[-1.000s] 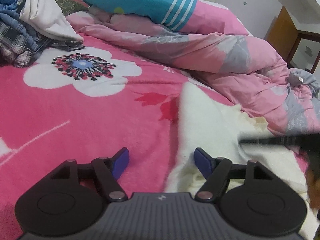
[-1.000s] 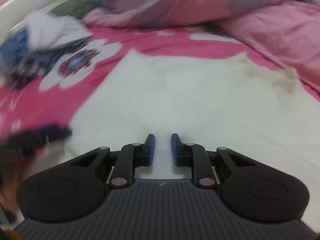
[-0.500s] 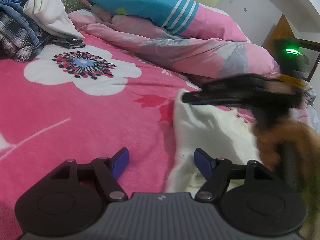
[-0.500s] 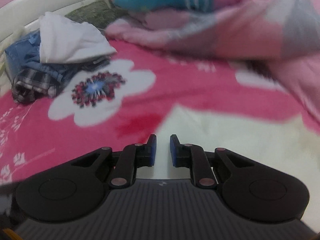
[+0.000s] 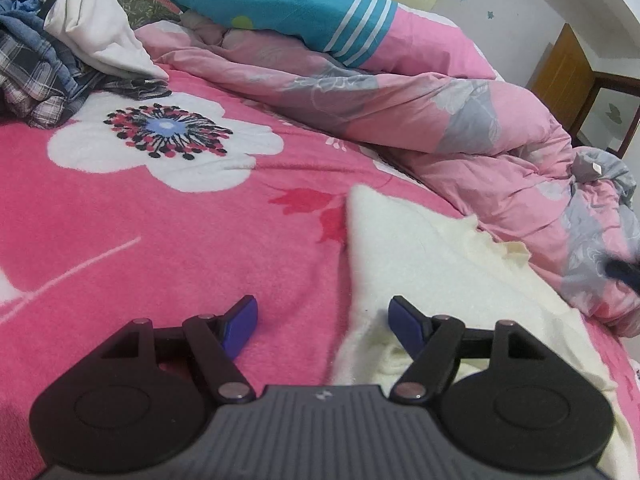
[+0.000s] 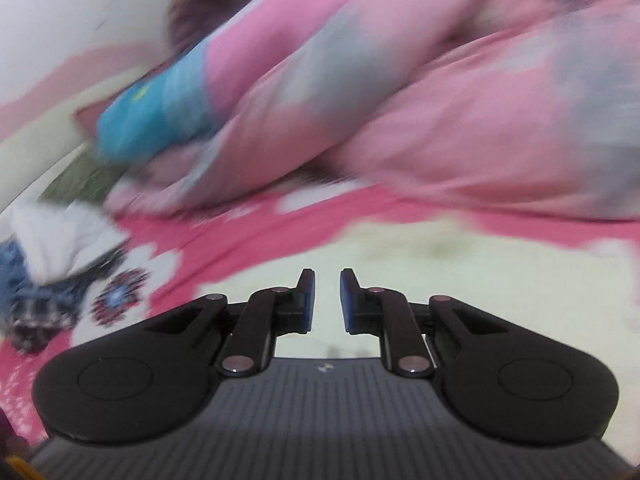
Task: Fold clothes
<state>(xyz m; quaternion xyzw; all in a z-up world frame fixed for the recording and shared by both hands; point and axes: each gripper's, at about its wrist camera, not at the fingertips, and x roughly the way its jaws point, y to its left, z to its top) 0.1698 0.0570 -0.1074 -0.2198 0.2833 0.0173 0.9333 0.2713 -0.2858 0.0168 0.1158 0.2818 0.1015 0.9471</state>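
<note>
1. Left wrist view: a pink blanket point(image 5: 120, 240) with a big white flower print covers the bed and fills most of the frame.
2. A rumpled pink and grey duvet point(image 5: 420, 120) lies heaped along the far side of the blanket, with a teal striped pillow point(image 5: 280, 0) resting on top of it.
3. The cream garment point(image 5: 440, 264), the piece to fold, lies flat on the blanket to the right, its near edge running under the right finger of the left gripper point(image 5: 322, 320); its far edge is just beside the duvet.
4. A pile of clothes point(image 5: 48, 52), plaid, denim and white, sits at the far left corner, well apart from the garment.
5. A wooden cabinet point(image 5: 560, 68) stands against the wall at the far right.
6. The left gripper's blue pads point(image 5: 240, 320) stand wide apart, one over bare blanket, the other over the garment's edge, gripping nothing.
7. In the right wrist view, which is heavily blurred, the right gripper point(image 6: 327, 300) hangs over the garment point(image 6: 480, 288); its pads sit close together with a narrow gap between, and nothing shows in that gap.
8. A dark blurred shape at the right edge of the left wrist view is too smeared to name.
</note>
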